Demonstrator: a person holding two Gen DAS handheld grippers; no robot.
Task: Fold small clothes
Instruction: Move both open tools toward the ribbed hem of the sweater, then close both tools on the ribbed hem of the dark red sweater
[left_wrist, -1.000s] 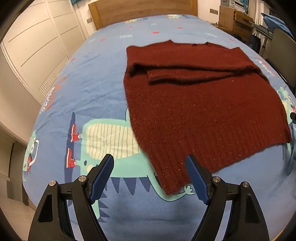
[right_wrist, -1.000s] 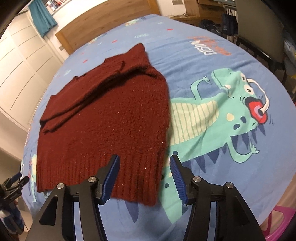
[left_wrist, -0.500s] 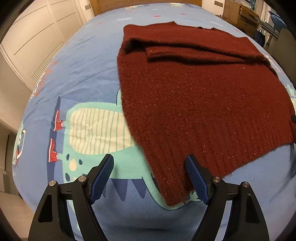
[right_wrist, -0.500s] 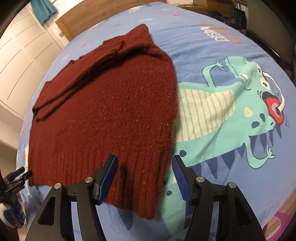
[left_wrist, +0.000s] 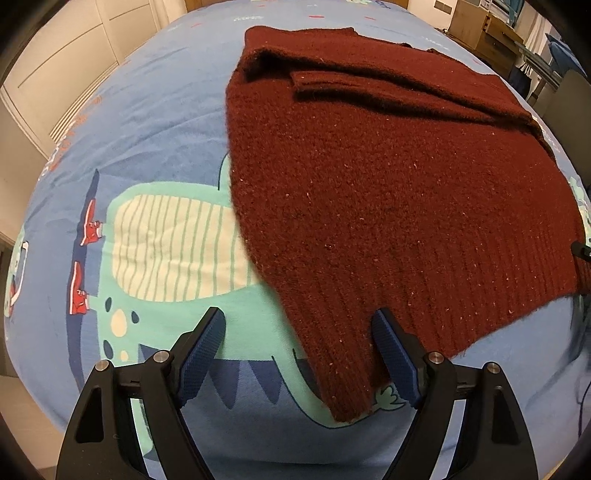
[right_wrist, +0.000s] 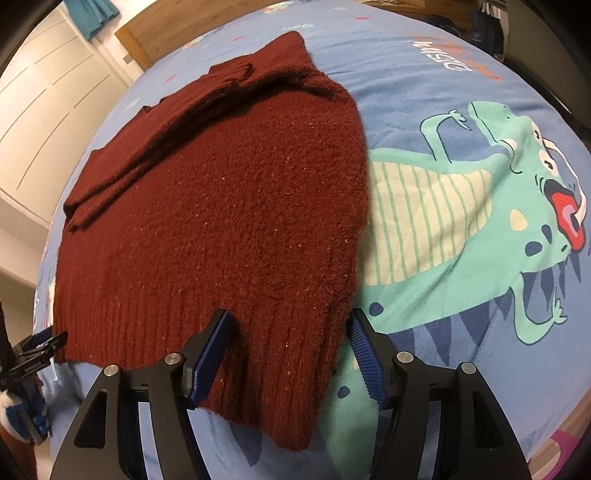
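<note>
Sweater: maroon knit sweater (left_wrist: 388, 206) lies flat on the dinosaur-print bed (left_wrist: 155, 122), sleeves folded in near the far end.
Left tool (left_wrist: 299, 350): wide apart, straddling the near left hem corner.
Right tool (right_wrist: 288, 354): wide apart over the right hem corner, likely to lift the hem.

The sweater (left_wrist: 388, 192) is dark maroon knit flecked with tiny pale specks, its near hem ribbed in the same maroon. The bedsheet (right_wrist: 424, 74) under it is mid blue, printed with a teal dinosaur (right_wrist: 491, 221) that has a cream belly striped in green, navy spikes, a red mouth and red sneakers. Orange lettering (right_wrist: 454, 55) marks the far right. Both grippers are black with ridged blue pads (left_wrist: 201, 350).
</note>
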